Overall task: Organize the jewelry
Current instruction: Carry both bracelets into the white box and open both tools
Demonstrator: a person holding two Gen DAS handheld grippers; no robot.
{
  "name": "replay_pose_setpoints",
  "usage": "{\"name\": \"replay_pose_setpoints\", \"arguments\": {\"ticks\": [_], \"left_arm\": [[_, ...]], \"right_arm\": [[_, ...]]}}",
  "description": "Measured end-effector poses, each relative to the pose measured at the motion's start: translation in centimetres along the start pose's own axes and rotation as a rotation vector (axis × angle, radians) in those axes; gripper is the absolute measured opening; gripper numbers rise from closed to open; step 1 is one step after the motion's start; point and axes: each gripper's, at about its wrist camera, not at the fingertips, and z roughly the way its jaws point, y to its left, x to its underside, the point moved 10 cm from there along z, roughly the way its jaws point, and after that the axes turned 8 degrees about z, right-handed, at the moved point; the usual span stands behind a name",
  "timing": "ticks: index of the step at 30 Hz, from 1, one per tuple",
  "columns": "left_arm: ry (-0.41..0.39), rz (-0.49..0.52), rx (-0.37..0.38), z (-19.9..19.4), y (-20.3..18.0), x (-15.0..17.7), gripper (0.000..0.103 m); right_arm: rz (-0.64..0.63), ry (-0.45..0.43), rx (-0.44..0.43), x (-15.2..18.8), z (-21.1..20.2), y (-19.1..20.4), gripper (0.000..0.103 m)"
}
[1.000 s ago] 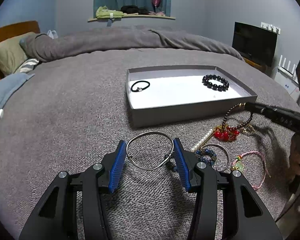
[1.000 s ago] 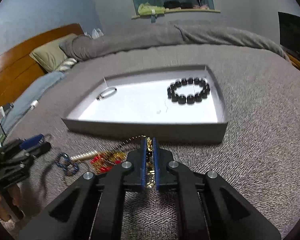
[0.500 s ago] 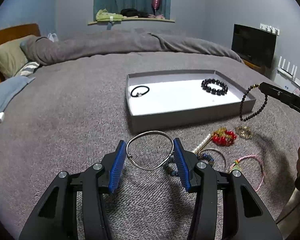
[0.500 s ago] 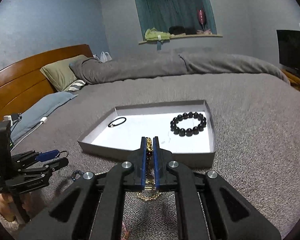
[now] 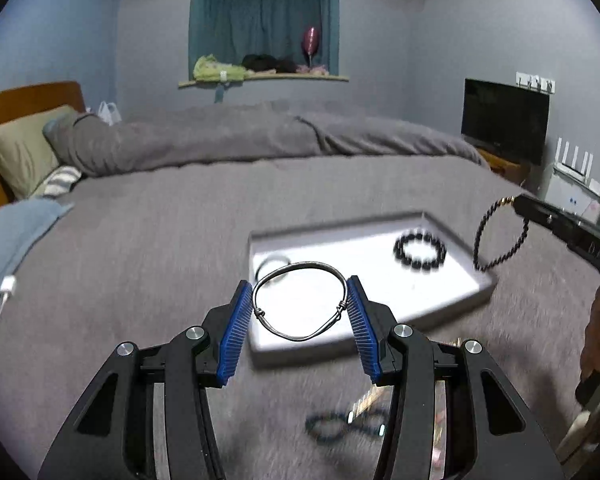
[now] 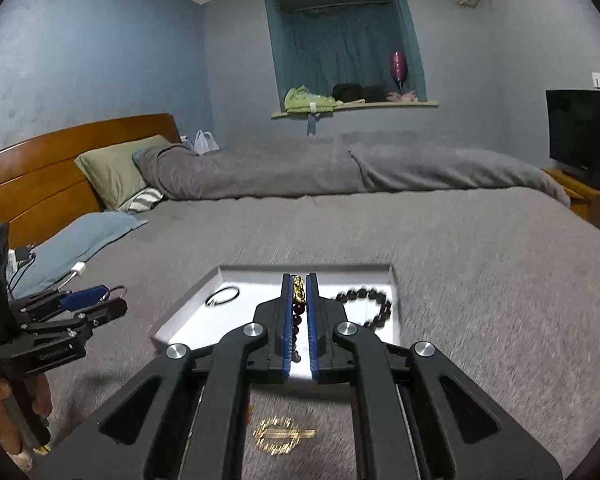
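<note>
While both bracelets hang gripped, grey tray rim lies below.

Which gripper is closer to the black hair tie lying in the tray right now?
Left. The left gripper, holding the silver bangle, hangs just in front of the hair tie. The right gripper, clamping a beaded bracelet, is over by the tray's far side.

A grey tray with a white floor is sitting on the grey bed cover. In the tray are lying a black bead bracelet and a black hair tie. Beside the tray, blue pads are pinching a silver bangle. A dark bead string with a gold charm is hanging over the tray.
</note>
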Motion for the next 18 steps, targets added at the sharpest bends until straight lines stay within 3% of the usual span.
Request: {"name": "replay_pose_setpoints", "arguments": {"ticks": [7, 11, 18], "left_arm": [[-0.028, -0.020, 0.026, 3.5, -0.2, -4.2, 0.050], [-0.003, -0.022, 0.038, 5.8, 0.1, -3.1, 0.050], [0.142, -0.008, 0.076, 10.8, -0.1, 0.3, 0.050]], "right_arm": [[0.027, -0.037, -0.001, -2.3, 2.2, -1.2, 0.006], [0.046, 0.015, -0.003, -1.0, 4.1, -2.9, 0.006], [0.062, 0.095, 0.001, 1.2, 6.4, -4.7, 0.006]]}}
